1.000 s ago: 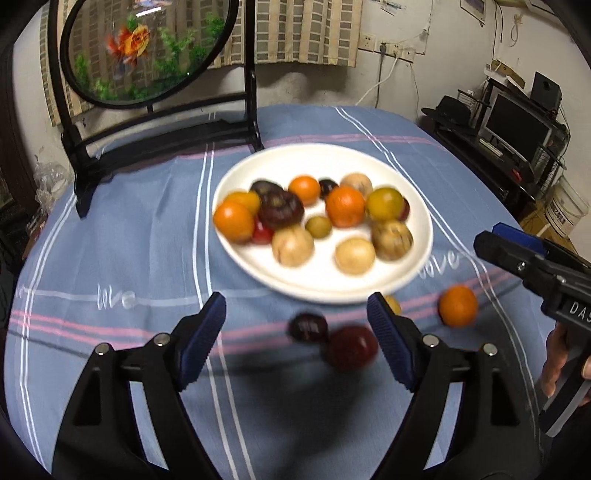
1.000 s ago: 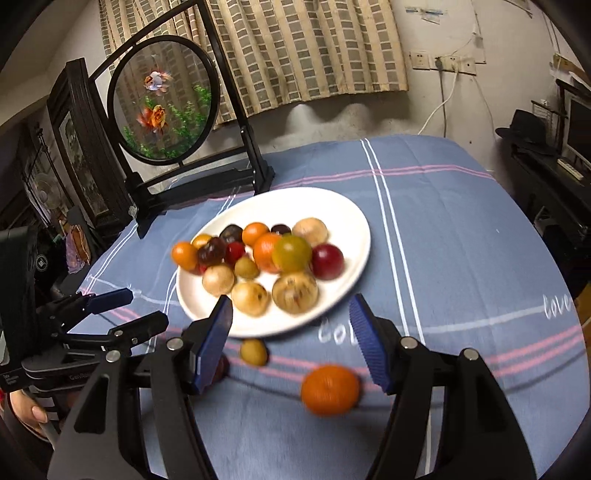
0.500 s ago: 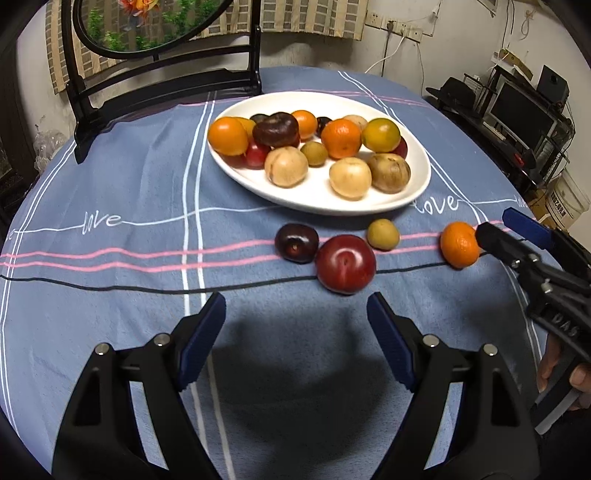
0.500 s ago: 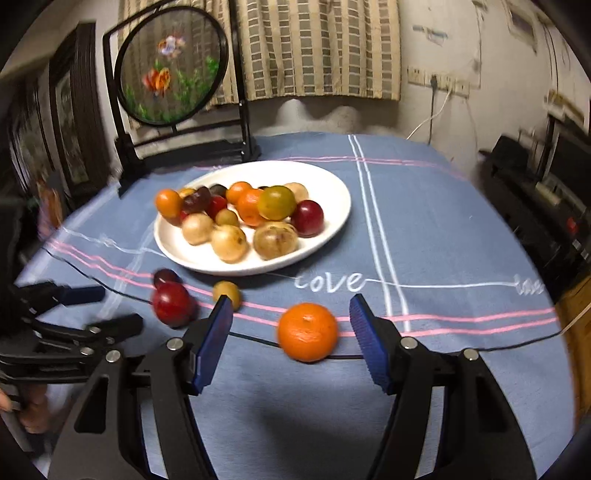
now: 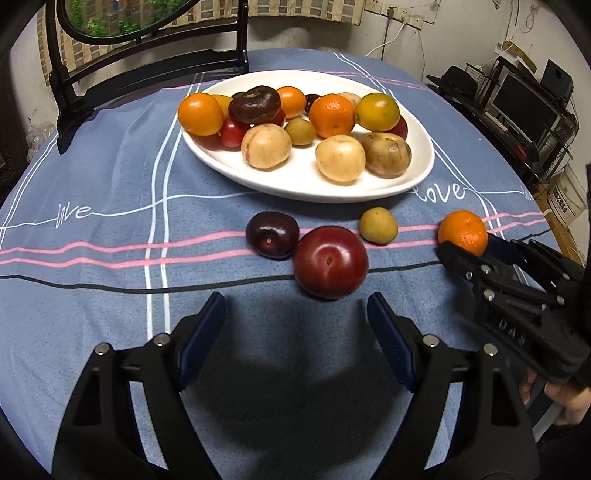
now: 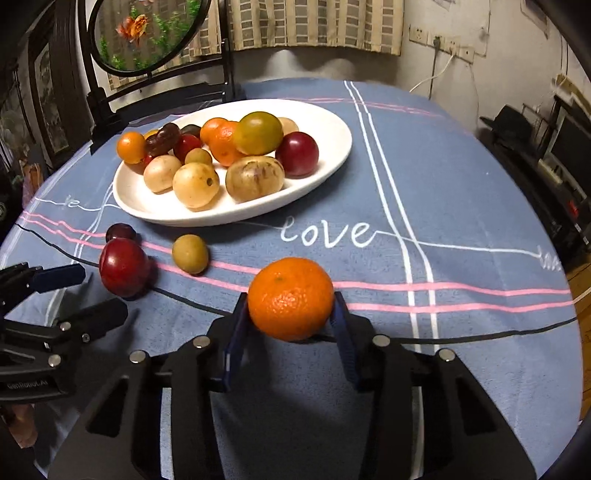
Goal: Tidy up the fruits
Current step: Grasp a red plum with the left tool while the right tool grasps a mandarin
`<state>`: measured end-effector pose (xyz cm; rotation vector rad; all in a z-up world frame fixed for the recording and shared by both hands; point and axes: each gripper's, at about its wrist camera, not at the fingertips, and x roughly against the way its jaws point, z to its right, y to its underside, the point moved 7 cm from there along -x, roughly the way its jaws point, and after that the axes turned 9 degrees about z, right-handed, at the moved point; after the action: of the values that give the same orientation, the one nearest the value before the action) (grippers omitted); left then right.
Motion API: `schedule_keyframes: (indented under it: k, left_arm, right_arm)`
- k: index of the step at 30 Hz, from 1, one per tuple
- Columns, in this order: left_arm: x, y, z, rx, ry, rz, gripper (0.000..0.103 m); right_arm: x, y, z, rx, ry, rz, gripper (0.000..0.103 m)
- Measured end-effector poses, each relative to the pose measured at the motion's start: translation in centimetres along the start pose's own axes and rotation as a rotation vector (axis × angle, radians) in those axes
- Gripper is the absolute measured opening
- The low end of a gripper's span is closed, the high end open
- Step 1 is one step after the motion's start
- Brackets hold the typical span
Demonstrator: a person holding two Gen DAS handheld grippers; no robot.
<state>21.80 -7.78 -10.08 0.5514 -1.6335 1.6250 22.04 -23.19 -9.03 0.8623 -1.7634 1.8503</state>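
A white plate (image 5: 295, 188) heaped with several mixed fruits sits on the blue tablecloth. In front of it lie a dark plum (image 5: 272, 234), a big red plum (image 5: 330, 262), a small olive-brown fruit (image 5: 378, 225) and an orange (image 6: 290, 299). My right gripper (image 6: 290, 314) has the orange between its blue pads; the jaws are closing and both pads touch its sides. My left gripper (image 5: 295, 314) stands open just short of the red plum, with nothing between its fingers.
A round fish picture on a black stand (image 6: 147, 33) stands behind the plate. Beyond the table's right edge are a desk with a monitor (image 5: 524, 99) and shelves. Bare cloth (image 6: 461, 184) stretches right of the plate.
Both grippers have come down closer to the table. The right jaws have narrowed onto the orange. The left gripper has neared the red plum, still equally wide.
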Motion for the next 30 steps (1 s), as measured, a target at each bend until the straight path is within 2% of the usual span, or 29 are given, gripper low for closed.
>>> schedule_keyframes:
  k: [6,14,16,17,21,30]
  left_arm:
    - [-1.1,-1.0,-0.2,0.054,-0.026,-0.013,0.081]
    - [-1.7,-1.5,1.1,0.053,-0.037,-0.014,0.079]
    - [-1.8,-1.5,1.1,0.048,-0.053,-0.009,0.063]
    - [-1.8,-1.5,1.1,0.047,-0.059,-0.008,0.061]
    - [-1.4,-1.5,1.5,0.038,-0.023,-0.003,0.043]
    - [1.8,-0.3,0.4,0.010,0.009,0.030,0.042]
  right_arm:
    - [0.7,0.3,-0.3,0.002,-0.022,-0.006,0.043]
    - [0.8,0.4,0.1,-0.031,-0.046,-0.014,0.043]
    - [0.9,0.3,0.0,-0.030,-0.052,-0.014,0.043]
    - [1.0,0.3,0.0,-0.030,-0.056,-0.012,0.043]
    - [1.3,0.2,-0.1,-0.033,-0.064,-0.002,0.043]
    - [2.1,-0.2,0.1,-0.052,-0.076,0.033,0.043]
